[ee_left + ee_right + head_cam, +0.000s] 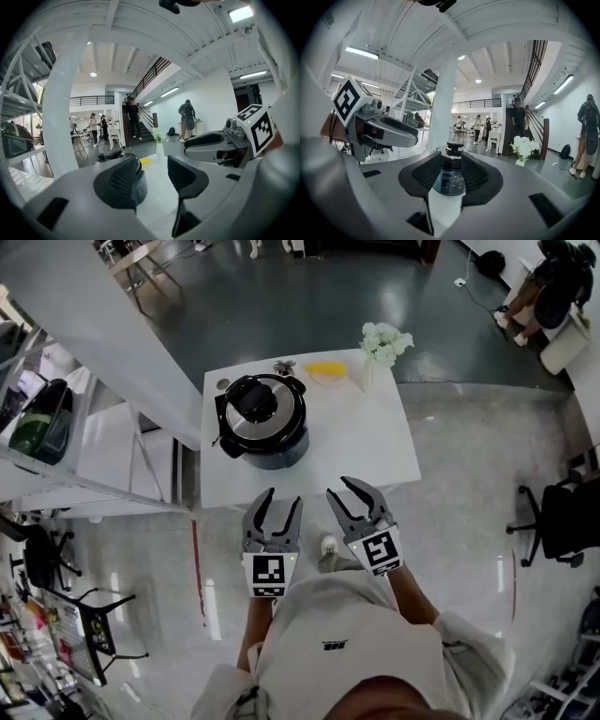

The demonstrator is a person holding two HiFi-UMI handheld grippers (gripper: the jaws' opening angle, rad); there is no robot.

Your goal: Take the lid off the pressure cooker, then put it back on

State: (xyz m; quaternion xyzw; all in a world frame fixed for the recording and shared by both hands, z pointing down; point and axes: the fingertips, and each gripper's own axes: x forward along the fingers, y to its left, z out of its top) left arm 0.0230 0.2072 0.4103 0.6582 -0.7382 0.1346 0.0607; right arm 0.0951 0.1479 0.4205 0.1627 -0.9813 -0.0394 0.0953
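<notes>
Grey left hand-held gripper (284,496) & grey right hand-held gripper (342,491) sit side by side, closest to the person, each w/ a black-and-white marker cube at the back. Both tips are at the near edge of the white square counter (375,456). Left one: jaws apart, clear gap btw pads, nothing in it, only bare counter showing through. Right one: jaws also apart but gap narrower, nothing gripped.

Further on, dark round pressure cooker (262,423) stands on the counter's left half, apart from both grippers and touching neither. It's ahead of the left hand-held gripper and a bit to its left. In the left gripper view it's partly behind that gripper's left pad. In the right gripper view it lines up straight through the gap, control panel facing the jaws.

Shiny steel lid w/ black centre knob (255,401) is on the cooker, sitting level.

Behind the cooker, at the far edge: a flat yellow item (326,371) (can't tell what) & a bunch of white flowers in a white vase (384,341) at the far right corner. White metal shelving (56,427) stands left of the counter. A black office chair (561,521) is off to the right.
</notes>
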